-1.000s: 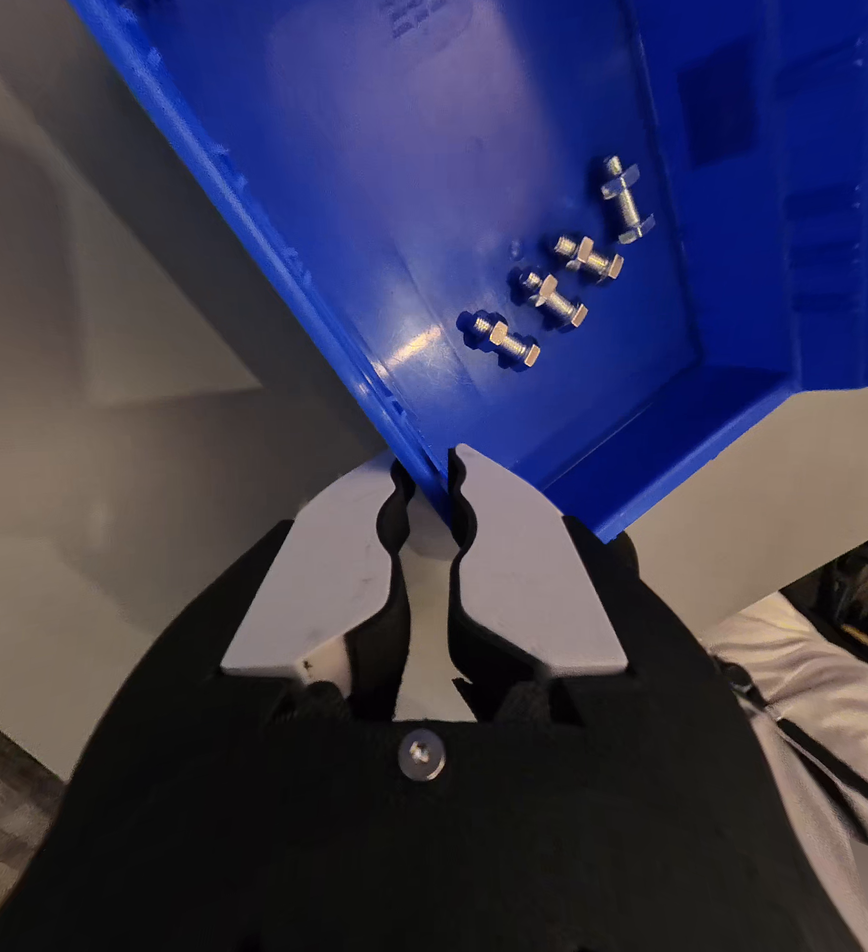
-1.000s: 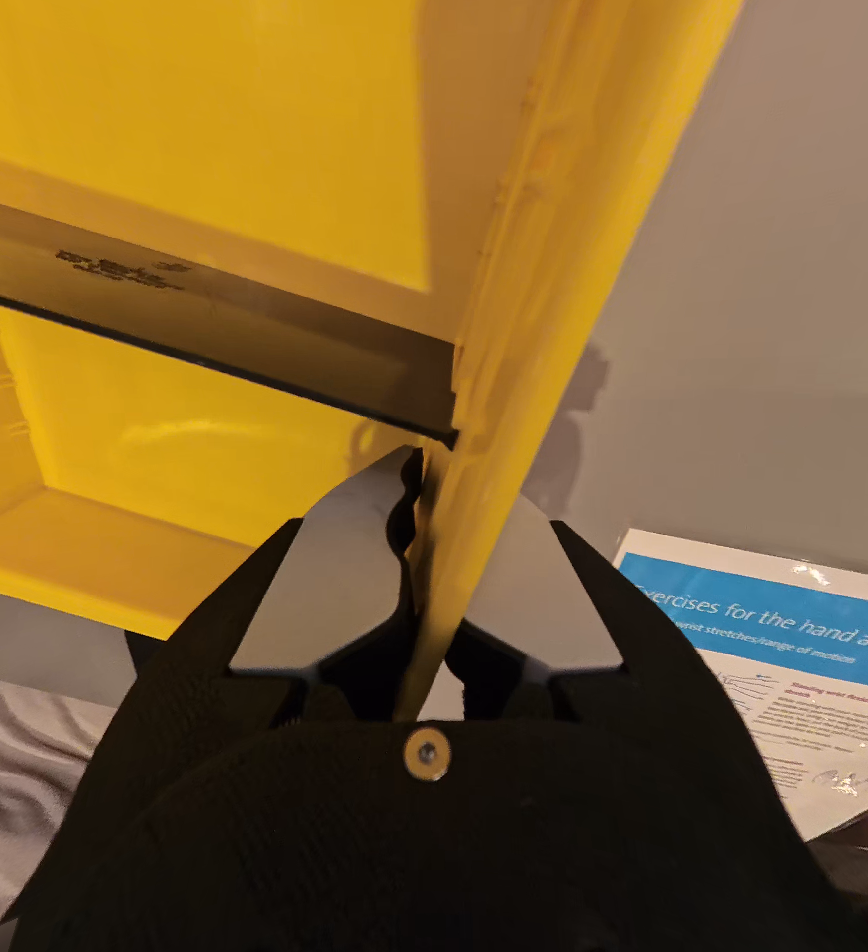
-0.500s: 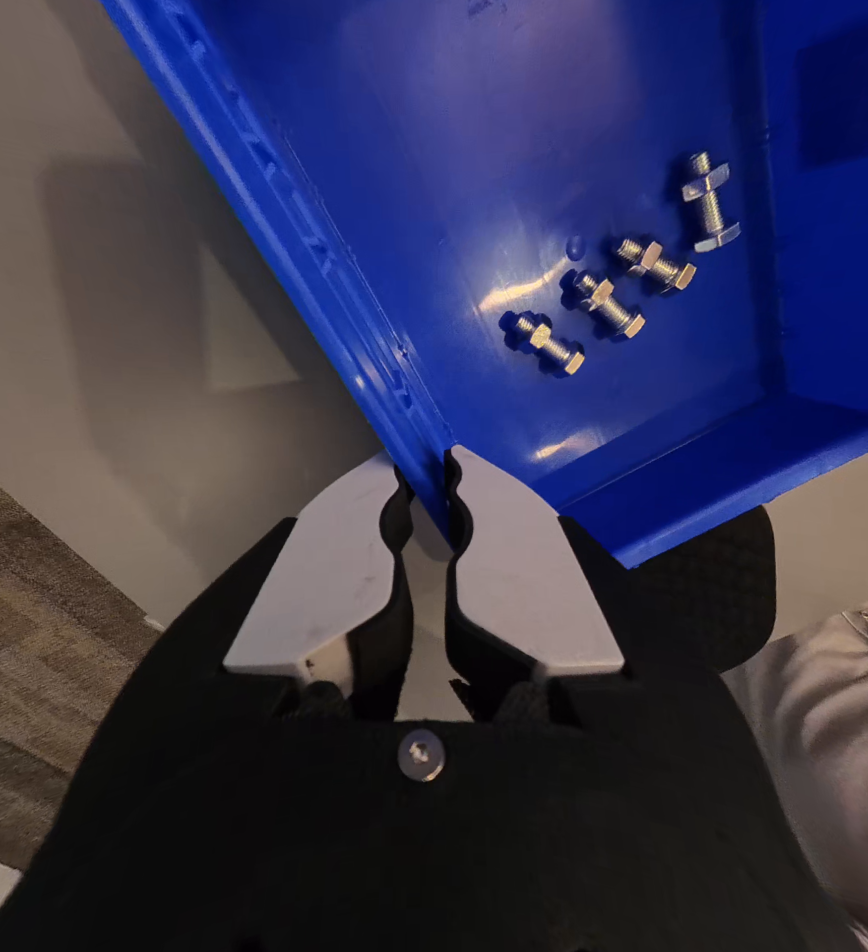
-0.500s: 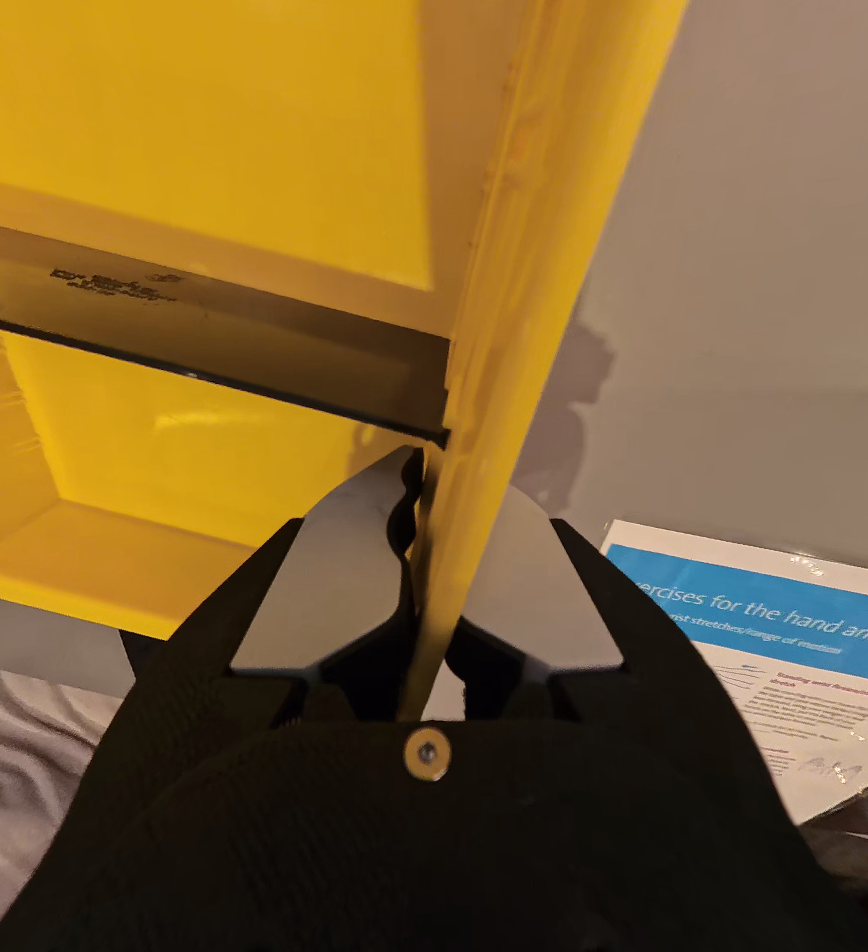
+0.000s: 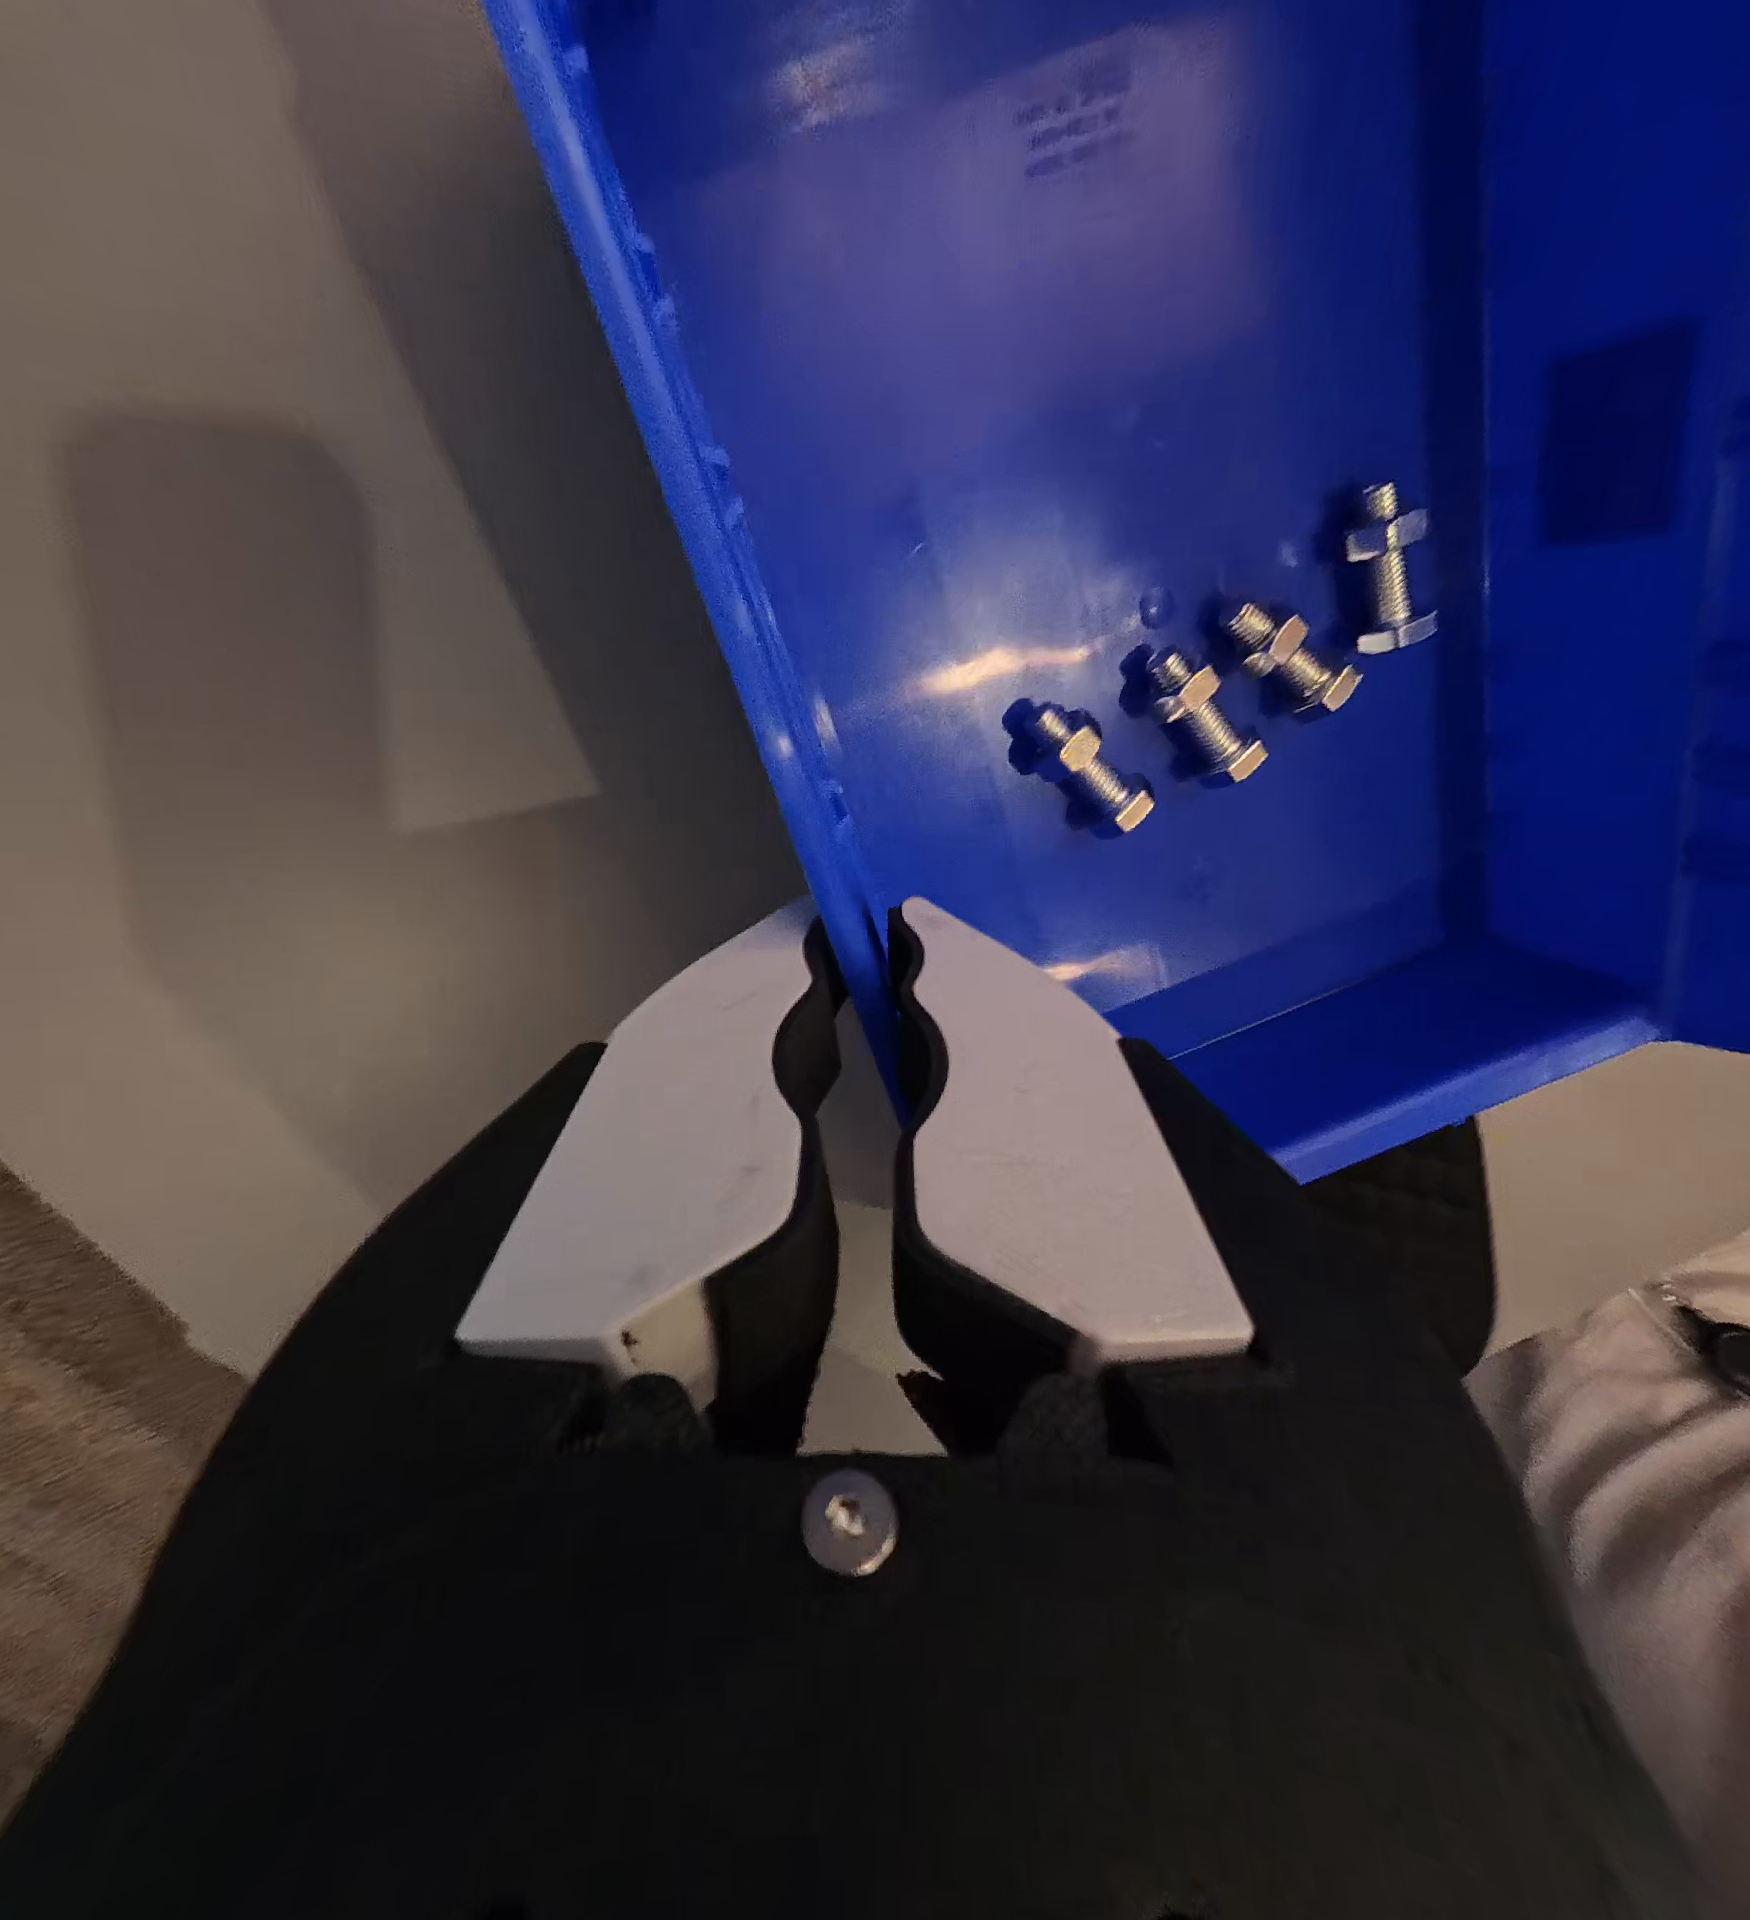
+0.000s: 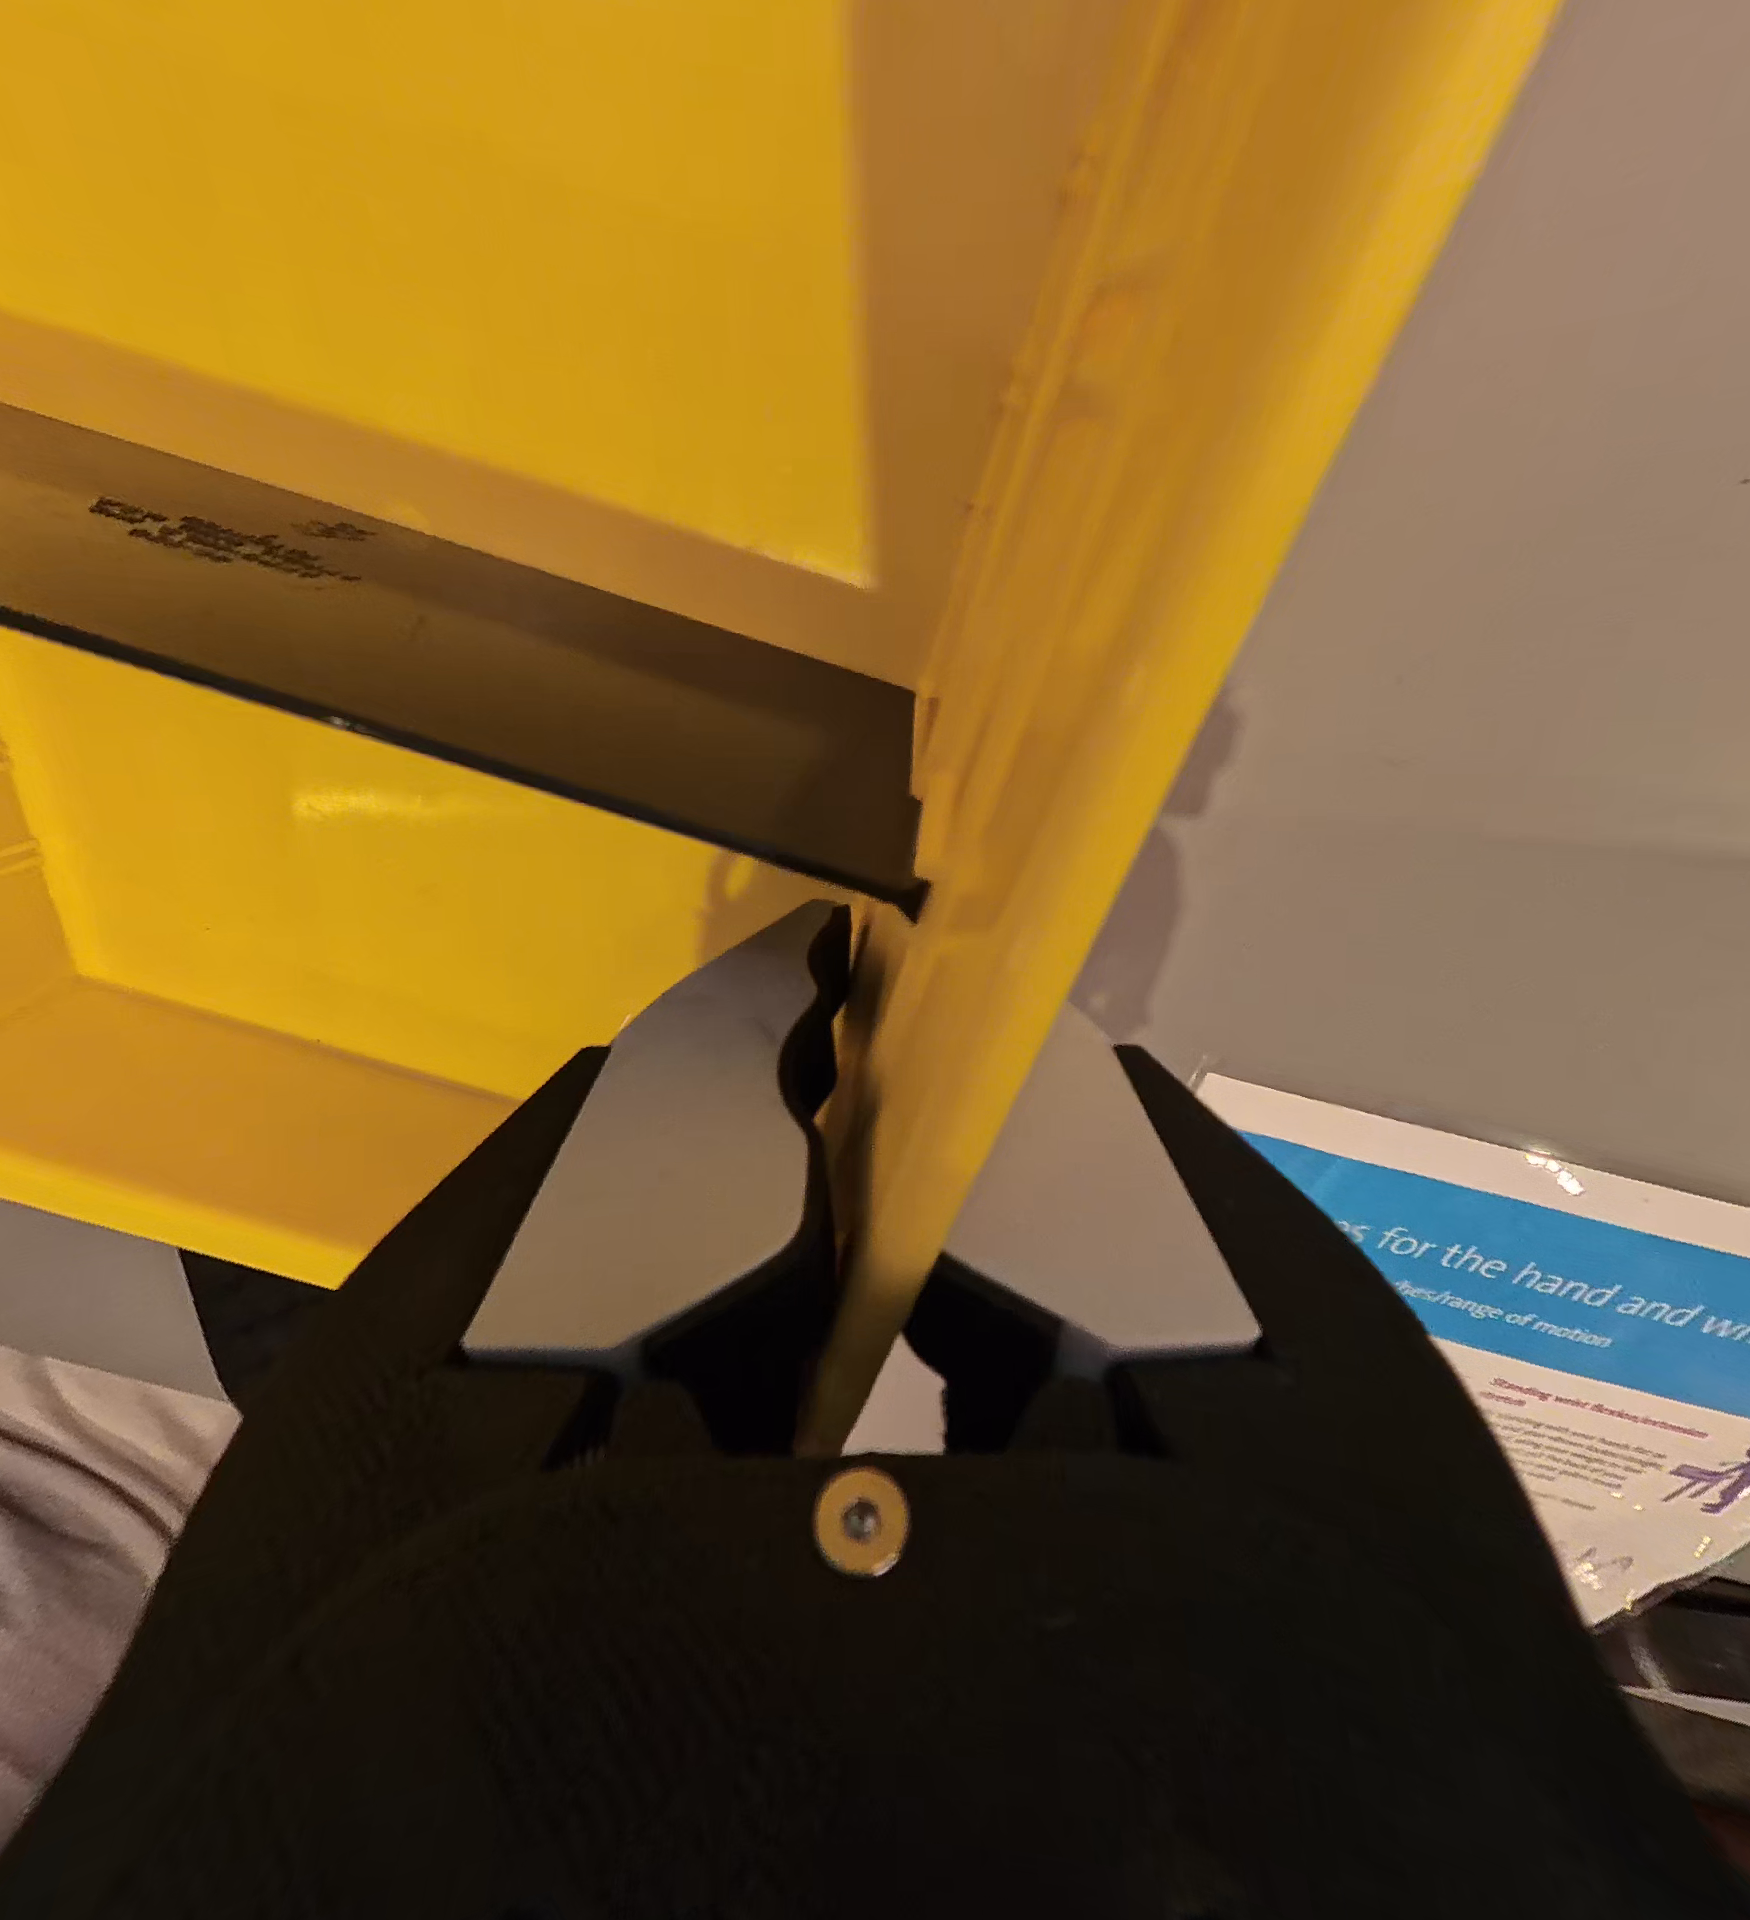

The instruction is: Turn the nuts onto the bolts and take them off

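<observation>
My left gripper (image 5: 855, 920) is shut on the side wall of a blue plastic bin (image 5: 954, 436) and holds it off the ground. Several silver bolts with nuts on them (image 5: 1203, 717) lie in a row on the bin's floor, near its right wall. My right gripper (image 6: 876, 930) is shut on the side wall of a yellow plastic bin (image 6: 1110, 520). A dark divider (image 6: 414, 675) crosses the yellow bin. I see no bolts or nuts in the yellow bin.
A pale wall (image 5: 227, 520) stands behind the blue bin, with brown carpet (image 5: 9, 1351) at lower left. Light grey fabric (image 5: 1681, 1507) lies at lower right. A laminated sheet with a blue band (image 6: 1577, 1330) lies to the right of the yellow bin. About 70 cm separates my left fingertips from my right.
The blue bin has swung with my left gripper, so its wall stands steeper in view and the bolts sit farther right. The yellow bin has shifted only slightly.
</observation>
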`<state>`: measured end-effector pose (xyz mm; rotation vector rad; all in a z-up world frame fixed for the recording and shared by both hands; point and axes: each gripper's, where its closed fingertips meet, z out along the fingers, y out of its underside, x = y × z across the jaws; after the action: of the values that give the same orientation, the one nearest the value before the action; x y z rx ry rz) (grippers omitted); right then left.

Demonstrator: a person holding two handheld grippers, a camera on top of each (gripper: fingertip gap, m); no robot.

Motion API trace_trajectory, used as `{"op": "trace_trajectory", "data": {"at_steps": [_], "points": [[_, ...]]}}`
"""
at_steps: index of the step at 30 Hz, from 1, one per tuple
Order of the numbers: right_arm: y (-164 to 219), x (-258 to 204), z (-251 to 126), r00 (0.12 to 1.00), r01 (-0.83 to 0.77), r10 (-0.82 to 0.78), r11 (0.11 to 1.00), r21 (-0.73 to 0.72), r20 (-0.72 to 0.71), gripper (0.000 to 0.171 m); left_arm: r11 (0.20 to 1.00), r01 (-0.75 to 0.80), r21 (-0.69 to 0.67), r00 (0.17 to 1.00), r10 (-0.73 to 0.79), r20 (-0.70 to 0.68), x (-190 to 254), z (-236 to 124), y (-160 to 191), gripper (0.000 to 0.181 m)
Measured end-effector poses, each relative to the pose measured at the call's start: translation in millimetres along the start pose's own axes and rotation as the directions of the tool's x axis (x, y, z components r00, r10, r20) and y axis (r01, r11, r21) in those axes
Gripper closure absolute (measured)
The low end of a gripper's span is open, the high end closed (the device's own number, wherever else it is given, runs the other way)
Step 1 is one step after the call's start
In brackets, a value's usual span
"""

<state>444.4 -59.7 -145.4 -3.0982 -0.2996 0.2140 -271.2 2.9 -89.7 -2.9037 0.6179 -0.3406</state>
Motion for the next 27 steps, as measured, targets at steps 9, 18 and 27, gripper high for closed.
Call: {"op": "trace_trajectory", "data": {"at_steps": [9, 18, 27], "points": [[-11.9, 6.6, -11.7, 0.997, 0.069, -0.062, 0.985, 0.157, -0.054, 0.135, 0.993, 0.115, 0.015, 0.975, -0.110, -0.194, 14.7, -10.4, 30.0, 0.170], [-67.7, 20.1, -163.7, 0.911, 0.262, 0.111, 0.586, 0.767, -0.396, 0.110, 0.892, -0.033, 0.450, 0.999, 0.045, -0.017, 36.7, -81.6, 0.8, 0.168], [-91.6, -114.7, -257.7, 0.881, 0.461, 0.058, 0.125, 0.879, -0.470, 0.113, 0.962, 0.052, 0.268, 0.999, -0.053, -0.003, 102.7, 4.2, 13.1, 0.162]]}}
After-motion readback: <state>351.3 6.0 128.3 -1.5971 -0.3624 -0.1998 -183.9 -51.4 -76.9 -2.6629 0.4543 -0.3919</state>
